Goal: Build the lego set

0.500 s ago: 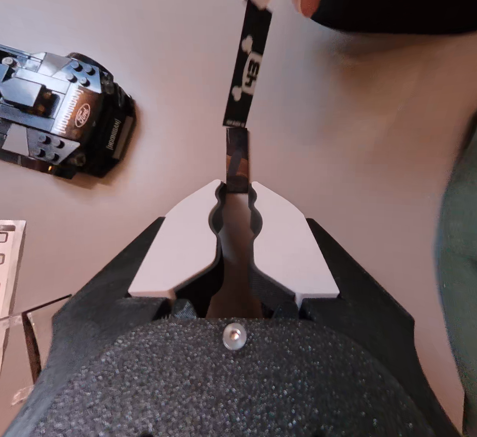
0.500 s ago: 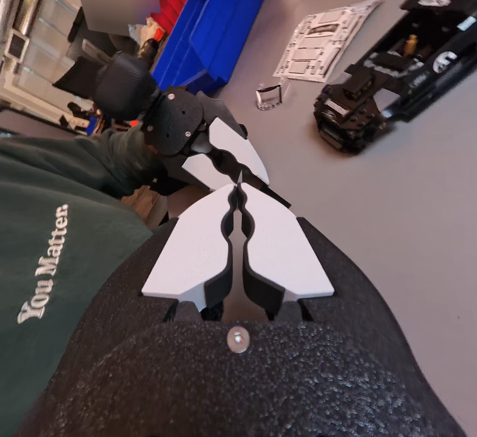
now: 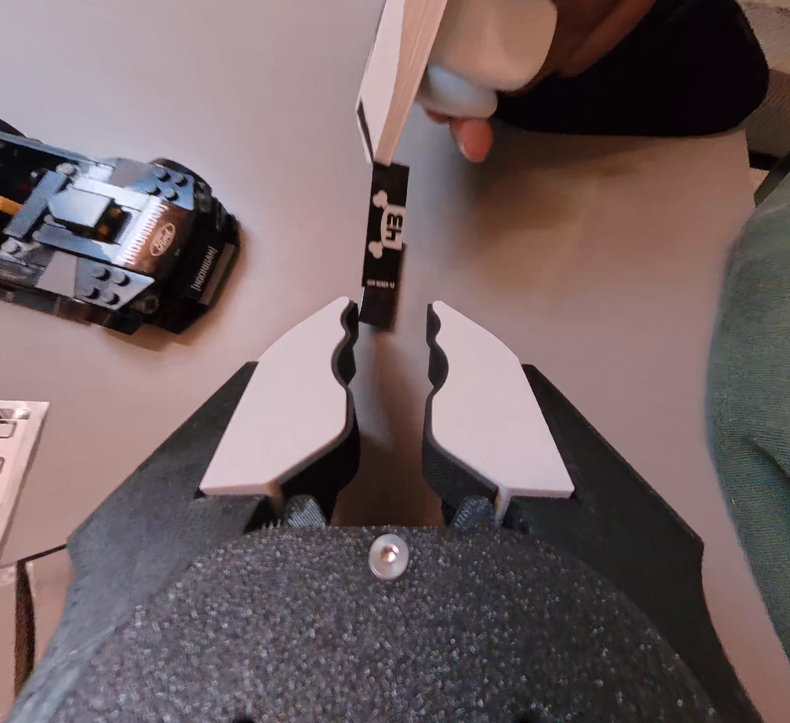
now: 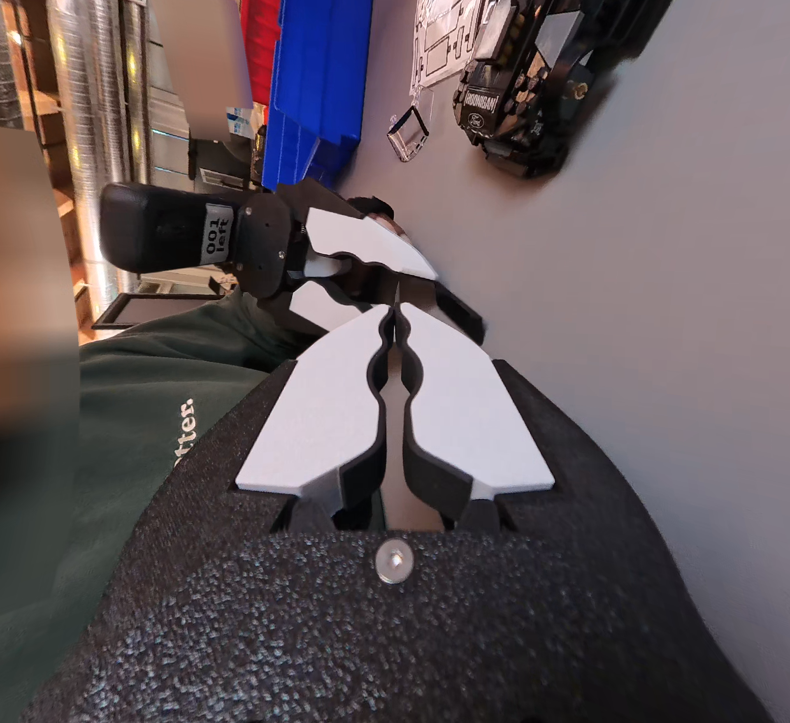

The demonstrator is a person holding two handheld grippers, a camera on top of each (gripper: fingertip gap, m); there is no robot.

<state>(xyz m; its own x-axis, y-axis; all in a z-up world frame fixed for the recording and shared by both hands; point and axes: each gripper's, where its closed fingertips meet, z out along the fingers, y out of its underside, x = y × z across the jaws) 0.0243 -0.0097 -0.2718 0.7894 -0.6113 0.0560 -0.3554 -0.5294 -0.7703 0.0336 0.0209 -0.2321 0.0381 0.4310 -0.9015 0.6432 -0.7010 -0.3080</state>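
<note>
Assembly is well advanced: black car [image 3: 111, 241] stands largely built; right gripper [image 4: 395, 309] jaws clamp a black sticker [image 3: 384, 245], unapplied; left gripper [image 3: 391, 309] jaws apart.

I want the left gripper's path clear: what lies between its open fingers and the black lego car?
Only bare grey table between the left gripper and the lego car, in the left wrist view.

I read this as a workshop or warehouse bay | stacked blue bins [image 4: 325, 61] and red bins [image 4: 260, 10] at 12 o'clock | silver ducting [image 4: 92, 61], wooden shelving [image 4: 25, 40] at 10 o'clock | grey worktable [image 4: 641, 275]
</note>
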